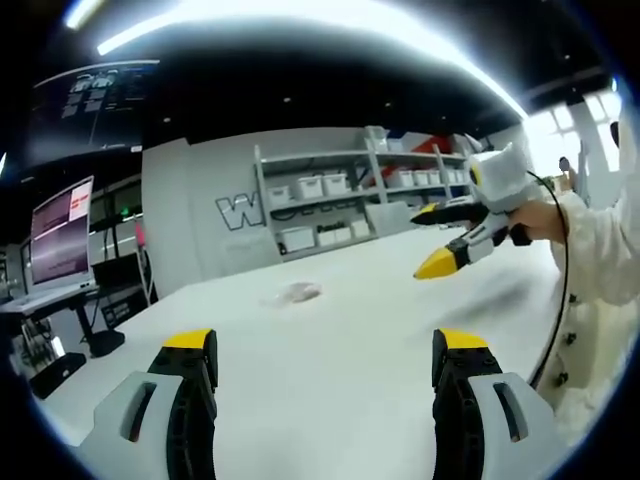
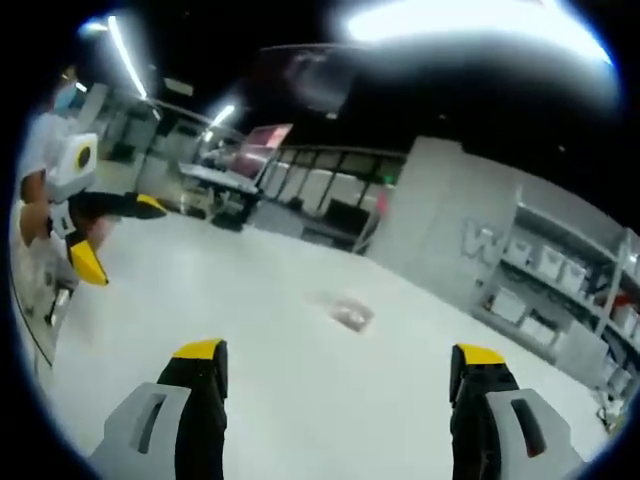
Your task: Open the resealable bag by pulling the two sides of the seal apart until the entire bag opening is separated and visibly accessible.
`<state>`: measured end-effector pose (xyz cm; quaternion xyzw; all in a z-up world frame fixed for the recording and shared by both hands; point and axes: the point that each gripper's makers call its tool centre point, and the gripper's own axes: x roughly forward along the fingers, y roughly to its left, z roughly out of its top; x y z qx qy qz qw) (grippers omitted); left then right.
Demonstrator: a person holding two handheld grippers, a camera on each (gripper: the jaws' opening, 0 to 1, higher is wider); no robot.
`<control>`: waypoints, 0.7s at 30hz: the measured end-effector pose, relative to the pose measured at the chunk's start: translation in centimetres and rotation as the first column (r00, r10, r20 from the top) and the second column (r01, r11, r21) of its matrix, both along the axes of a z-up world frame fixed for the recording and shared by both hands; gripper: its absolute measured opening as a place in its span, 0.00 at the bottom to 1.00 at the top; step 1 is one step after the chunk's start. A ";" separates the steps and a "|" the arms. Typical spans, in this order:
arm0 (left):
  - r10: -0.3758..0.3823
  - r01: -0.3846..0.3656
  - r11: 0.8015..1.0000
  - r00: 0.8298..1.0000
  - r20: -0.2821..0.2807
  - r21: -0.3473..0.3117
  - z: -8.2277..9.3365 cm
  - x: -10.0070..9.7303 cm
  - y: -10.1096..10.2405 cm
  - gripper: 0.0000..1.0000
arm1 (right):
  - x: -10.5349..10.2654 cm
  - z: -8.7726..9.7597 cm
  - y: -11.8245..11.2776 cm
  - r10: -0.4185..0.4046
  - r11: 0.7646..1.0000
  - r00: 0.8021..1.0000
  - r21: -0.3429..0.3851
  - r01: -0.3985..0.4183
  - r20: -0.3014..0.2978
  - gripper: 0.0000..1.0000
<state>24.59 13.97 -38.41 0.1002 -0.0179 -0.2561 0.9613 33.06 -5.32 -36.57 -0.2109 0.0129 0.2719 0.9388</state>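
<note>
You are at the approach step: nothing is gripped yet, and the resealable bag (image 1: 296, 292) lies flat on the white table (image 1: 330, 390), well ahead of both grippers. In the left gripper view, your left gripper (image 1: 328, 362) stands with its yellow-tipped jaws spread wide and empty, the bag ahead and slightly left of the gap between them. The right gripper (image 1: 452, 240) enters from the right, held above the table in a sleeved hand (image 1: 545, 220), its jaws parted. In the right gripper view, that gripper's own jaws are likewise wide and empty, with the bag (image 2: 350, 314) ahead between them and the left gripper (image 2: 112, 235) hovering off to the left. The bag looks small, clear and blurred, so you cannot tell where its seal runs. Your next move likely calls for bringing both grippers down to it and pinching one side of the seal in each. Bare table surrounds the bag on all sides, giving free room; shelves (image 1: 340, 200) and a monitor (image 1: 62, 230) stand well beyond the table's far edge.
</note>
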 end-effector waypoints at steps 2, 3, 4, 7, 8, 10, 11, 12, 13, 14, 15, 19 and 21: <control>-0.002 0.002 1.000 1.000 -0.002 -0.001 0.0 0.0 0.0 0.87 | 0.1 0.0 0.1 0.000 1.000 1.000 0.012 0.000 -0.003 0.93; -0.002 0.002 1.000 1.000 -0.002 -0.001 -0.1 0.0 0.0 0.87 | 0.2 -0.1 0.1 -0.001 1.000 1.000 0.015 0.001 -0.003 0.93; -0.001 0.001 1.000 1.000 -0.002 0.000 -0.1 0.0 0.0 0.87 | 0.3 -0.2 0.1 -0.003 1.000 1.000 0.015 0.003 -0.005 0.93; 0.000 0.000 1.000 1.000 0.000 -0.003 0.0 0.0 0.0 0.87 | 0.5 -0.4 0.2 -0.008 1.000 1.000 0.010 0.008 -0.012 0.93; 0.001 -0.001 1.000 1.000 0.000 -0.004 0.0 0.0 0.1 0.87 | 0.5 -0.4 0.2 -0.008 1.000 1.000 0.011 0.008 -0.011 0.93; 0.002 -0.002 1.000 1.000 -0.002 -0.002 -0.1 0.0 0.1 0.87 | 0.5 -0.3 0.4 -0.005 1.000 1.000 0.019 0.005 -0.010 0.93; 0.002 -0.002 1.000 1.000 -0.003 -0.001 -0.2 0.0 0.1 0.87 | 0.5 -0.3 0.4 -0.005 1.000 1.000 0.026 0.005 -0.011 0.93; 0.002 -0.002 1.000 1.000 -0.003 0.000 -0.2 0.1 0.1 0.87 | 0.6 -0.4 0.5 -0.006 1.000 1.000 0.030 0.006 -0.014 0.93; 0.003 -0.003 1.000 1.000 -0.005 -0.001 -0.2 0.1 0.1 0.87 | 0.7 -0.5 0.5 -0.007 0.999 1.000 0.034 0.007 -0.017 0.93; 0.003 -0.003 1.000 1.000 -0.005 -0.002 -0.3 0.1 0.1 0.87 | 0.7 -0.6 0.5 -0.006 0.999 1.000 0.039 0.006 -0.021 0.93; 0.002 -0.002 1.000 1.000 -0.004 -0.004 -0.3 0.1 0.1 0.87 | 0.8 -0.5 0.7 0.000 0.998 1.000 0.058 0.001 -0.023 0.93; 0.000 0.000 1.000 1.000 -0.006 -0.002 -0.4 0.1 0.0 0.87 | 1.1 -0.8 0.7 0.004 0.996 0.999 0.095 0.001 -0.046 0.93; 0.001 -0.001 1.000 1.000 -0.009 0.000 -0.5 0.1 -0.1 0.87 | 1.2 -0.9 0.6 -0.002 0.996 0.999 0.091 0.006 -0.049 0.92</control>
